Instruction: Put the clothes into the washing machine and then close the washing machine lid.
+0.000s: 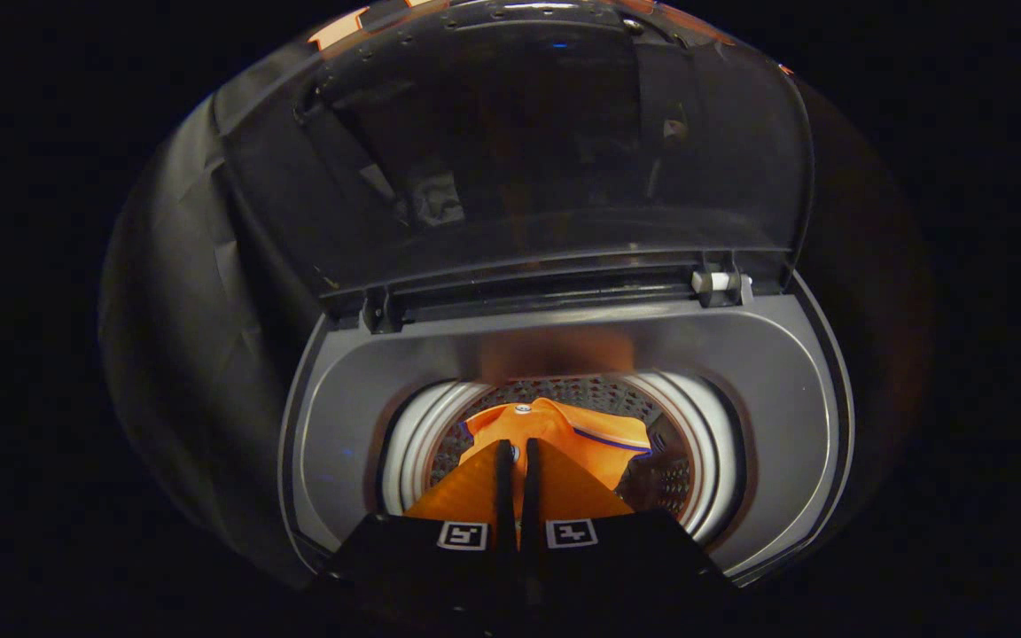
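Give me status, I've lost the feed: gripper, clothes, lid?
Gripper fingers nearly closed, over the drum mouth. Orange garment in the drum, just ahead of the fingers; grip on it unclear. Lid up, open. Nothing obstructing.

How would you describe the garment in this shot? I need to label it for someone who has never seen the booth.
Start at the grey top-loading washing machine, whose dark see-through lid stands raised at the back. Look down into its round perforated drum, where the nearly closed gripper points. There lies the orange garment, the one bright thing in there, with a thin blue trim line.
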Demonstrator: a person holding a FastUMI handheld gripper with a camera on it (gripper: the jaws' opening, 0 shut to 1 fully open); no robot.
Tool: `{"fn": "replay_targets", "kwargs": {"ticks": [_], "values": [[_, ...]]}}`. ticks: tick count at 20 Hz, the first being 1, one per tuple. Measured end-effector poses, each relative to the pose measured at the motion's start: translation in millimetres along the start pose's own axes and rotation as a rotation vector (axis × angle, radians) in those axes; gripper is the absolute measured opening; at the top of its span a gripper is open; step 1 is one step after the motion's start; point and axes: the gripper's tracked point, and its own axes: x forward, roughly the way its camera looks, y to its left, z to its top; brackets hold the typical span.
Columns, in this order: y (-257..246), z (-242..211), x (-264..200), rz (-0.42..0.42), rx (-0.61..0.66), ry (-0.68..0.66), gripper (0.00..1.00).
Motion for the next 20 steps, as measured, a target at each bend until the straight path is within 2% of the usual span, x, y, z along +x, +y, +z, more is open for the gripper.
{"fn": "replay_targets", "kwargs": {"ticks": [4,5,6,7,8,11,14,17,20], "values": [[-6,-9,4,-0.020,0.015,0.014,0.15],[-9,-6,2,-0.032,0.020,-0.003,0.22],[-11,-3,1,-0.039,0.019,-0.014,0.24],[-11,-2,-3,-0.048,0.018,-0.023,0.32],[-9,-1,-5,-0.036,0.016,-0.030,0.34],[-3,5,-21,-0.030,-0.001,-0.059,0.63],[-1,16,-51,-0.082,-0.086,-0.116,0.81],[24,38,-85,-0.044,-0.106,-0.188,0.99],[39,66,-127,-0.037,-0.121,-0.261,0.99]]}}
